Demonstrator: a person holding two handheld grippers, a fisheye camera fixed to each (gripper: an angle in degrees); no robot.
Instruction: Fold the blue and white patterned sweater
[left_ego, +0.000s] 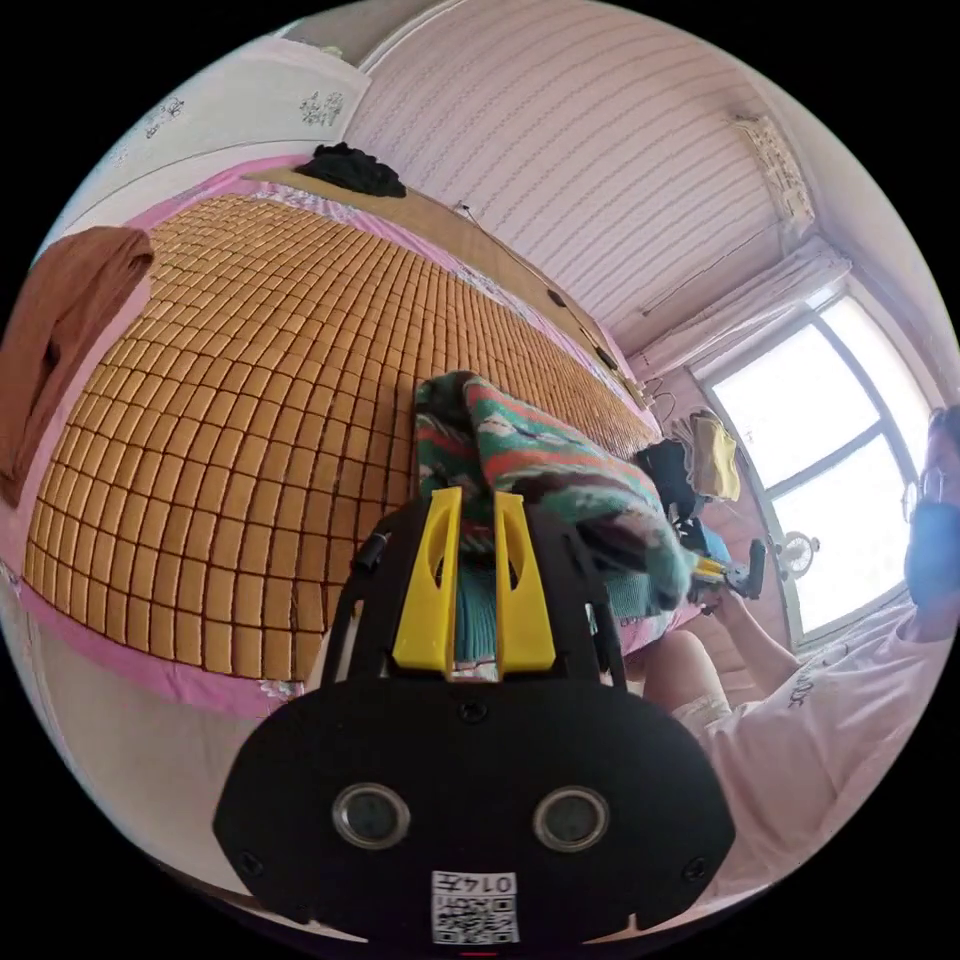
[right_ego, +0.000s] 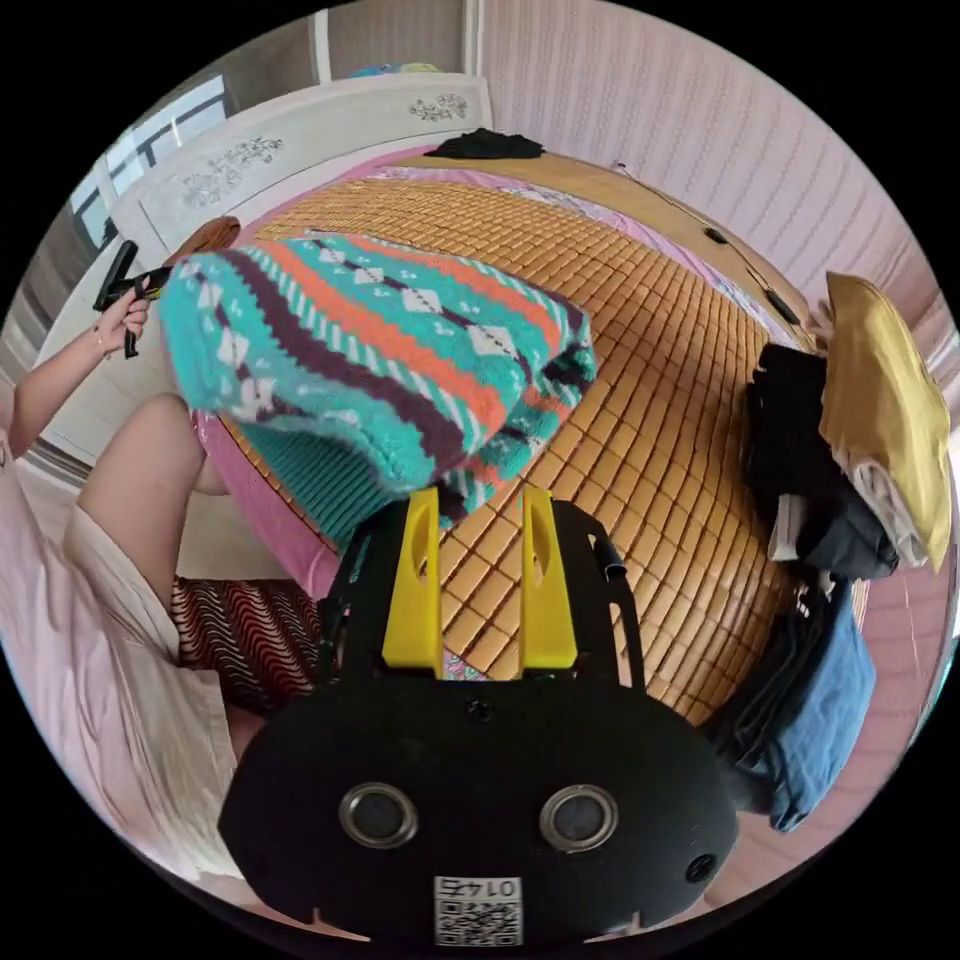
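Starting at the left edge of the bed (left_ego: 230, 420): brown garment (left_ego: 70, 320) draped over that edge, black garment (left_ego: 350, 170) parked at the far corner, both well apart from the work area, presumably to keep the woven mat free for folding. Next, left hand-held gripper (left_ego: 475, 498), clenched on a fold of the sweater (left_ego: 530, 450) with knit showing between the closely set yellow jaws; judged to be the carrying grip. Seen from the right gripper view, gripped by a hand (right_ego: 125, 310) out past the near edge of the bed. Sweater itself raised off the mat, bunched and doubled over, hanging above the near edge rather than lying flat; likely lifted so as to be carried or shaken out before being laid down again. Further right, right hand-held gripper (right_ego: 480, 497) released, jaws standing apart with mat visible in the gap; a lower corner of the sweater just reaching one jaw tip, contact not certain. Positioned, apparently, to catch that free corner. At the right edge of the bed, stack of clothes (right_ego: 860, 450), yellow on top and dark and blue items below, set aside near that edge, probably as finished or waiting pieces. Folding judged not complete.
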